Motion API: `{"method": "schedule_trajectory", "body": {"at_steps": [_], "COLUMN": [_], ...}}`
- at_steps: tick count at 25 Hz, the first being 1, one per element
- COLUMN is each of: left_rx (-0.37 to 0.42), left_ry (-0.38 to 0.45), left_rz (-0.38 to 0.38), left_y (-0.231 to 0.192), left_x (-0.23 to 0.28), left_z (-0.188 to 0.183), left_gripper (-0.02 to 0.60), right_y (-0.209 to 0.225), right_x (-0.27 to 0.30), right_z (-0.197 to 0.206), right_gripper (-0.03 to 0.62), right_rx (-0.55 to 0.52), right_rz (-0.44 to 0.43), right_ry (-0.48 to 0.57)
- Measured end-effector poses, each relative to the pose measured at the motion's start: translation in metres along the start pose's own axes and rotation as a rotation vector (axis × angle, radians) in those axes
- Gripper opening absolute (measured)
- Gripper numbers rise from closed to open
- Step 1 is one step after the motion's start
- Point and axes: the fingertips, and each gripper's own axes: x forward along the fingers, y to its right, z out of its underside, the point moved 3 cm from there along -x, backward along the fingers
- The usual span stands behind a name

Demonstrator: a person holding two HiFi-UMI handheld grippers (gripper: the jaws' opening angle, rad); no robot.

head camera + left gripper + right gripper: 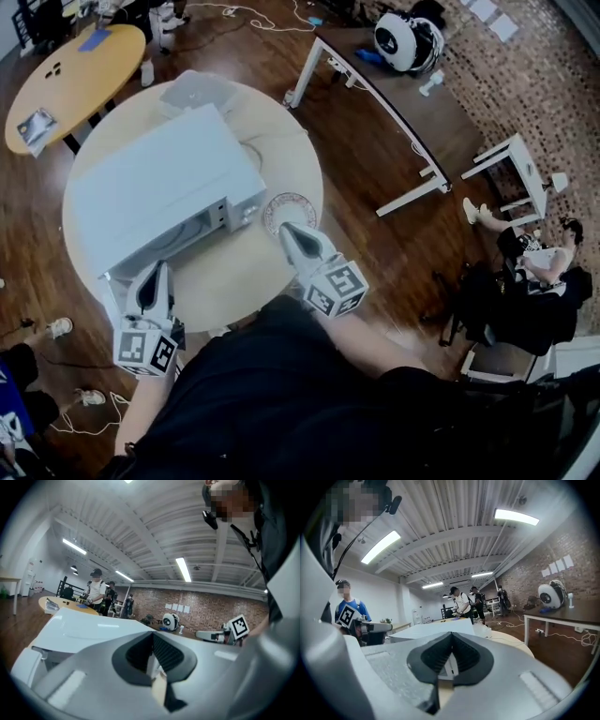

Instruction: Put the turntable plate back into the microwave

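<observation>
Dark wooden floor (356, 150) all round, a yellow oval table (80, 75) up left, a long desk (417, 98) by the brick wall (206, 609), strip lights (380, 546) glowing overhead.

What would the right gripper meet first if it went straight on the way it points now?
Probably the turntable plate, lying on the table just before the right gripper; if it passes above, then the microwave. Height is unclear.

The turntable plate (289, 210) is lying flat on the round counter (272, 141), outside the oven. It is a round dish with a pale centre and a darker patterned rim. It is sitting just beside the front corner of the microwave (159, 187), near the control knob. The microwave, a white box, is standing upright with its front facing the person.
</observation>
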Motion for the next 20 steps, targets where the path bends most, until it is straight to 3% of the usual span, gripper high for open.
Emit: {"method": "schedule_trajectory", "body": {"at_steps": [4,7,10,12,20], "left_rx": [0.013,0.031,0.060,0.076,0.076], "left_ry": [0.016,0.025,0.025,0.028,0.016], "left_rz": [-0.050,-0.083,-0.123,-0.159,-0.222], "left_y": [-0.010,-0.011,-0.013,-0.018,-0.012], "left_x": [0.004,0.009,0.009,0.006,0.008], "left_z": [-0.003,-0.009,-0.017,-0.023,-0.026], "left_gripper": [0.003,0.003,0.003,0.003,0.003], "right_y": [0.004,0.030,0.049,0.055,0.105], "right_x": [0.009,0.006,0.008,0.016,0.016], "right_z": [0.011,0.016,0.037,0.062,0.121], "right_gripper": [0.002,0.002,0.002,0.002,0.002], "right_rx": [0.006,0.001,-0.146,-0.190,-0.068], "right_rz": [-0.040,-0.024,-0.029,-0.058,0.031], "right_ry": [-0.013,-0.022,-0.083,-0.139,-0.259]}}
